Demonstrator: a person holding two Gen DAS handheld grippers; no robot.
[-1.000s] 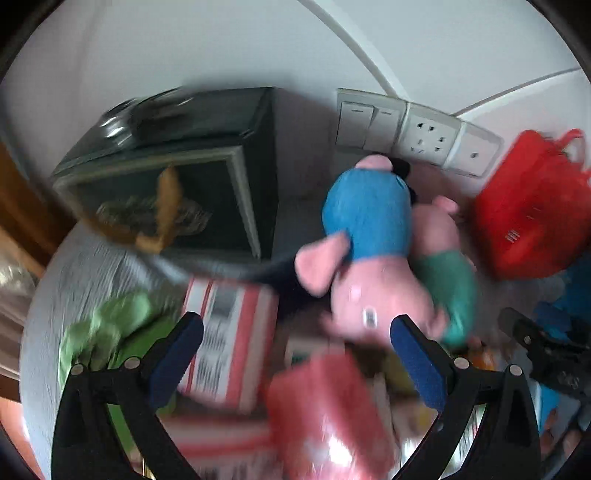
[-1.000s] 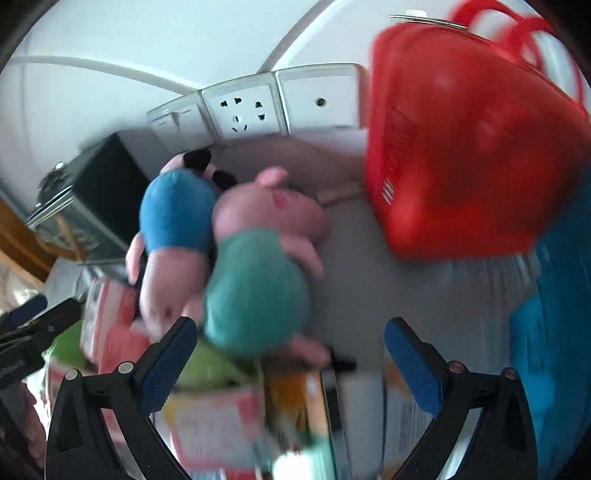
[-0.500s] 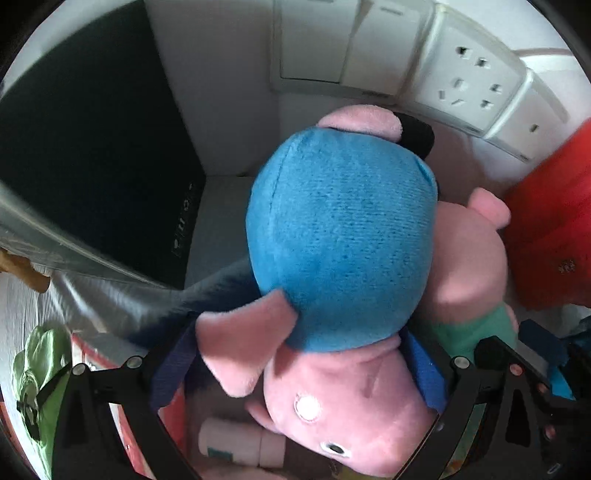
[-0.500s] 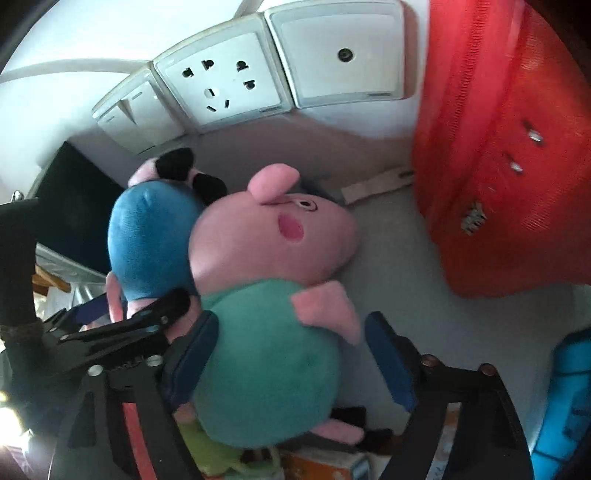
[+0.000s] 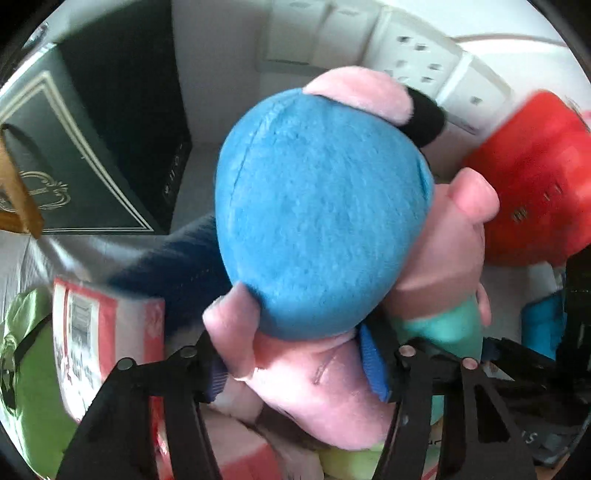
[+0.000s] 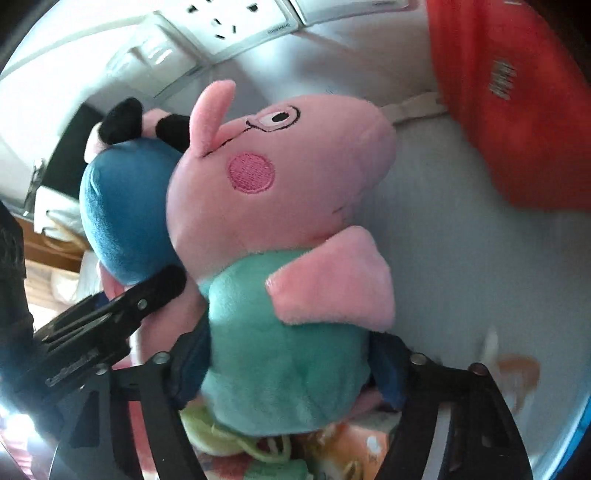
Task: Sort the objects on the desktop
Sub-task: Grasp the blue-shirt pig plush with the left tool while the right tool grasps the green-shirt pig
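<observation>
Two pig plush toys lie side by side against the wall. One wears a blue dress (image 5: 321, 214) (image 6: 118, 214); the other wears a green shirt (image 6: 288, 354) (image 5: 454, 325). My left gripper (image 5: 295, 369) points down over the blue pig. Its jaws are closing, and the blue pads press on the pink head just below the dress. My right gripper (image 6: 288, 365) straddles the green pig. Its jaws are closing too, with the pads squeezing the green body from both sides. The left gripper's black finger (image 6: 110, 321) shows beside the green pig in the right wrist view.
A dark green box (image 5: 74, 155) stands at the left, a red bag (image 5: 535, 177) (image 6: 509, 92) at the right. Wall sockets (image 6: 229, 22) sit behind the toys. Red-and-white cartons (image 5: 85, 332), a green cloth item (image 5: 26, 369) and other packets crowd the surface below.
Both grippers dropped from above the clutter onto the toys. Their jaws went from wide open to closed in, the left on the blue pig, the right on the green pig.
</observation>
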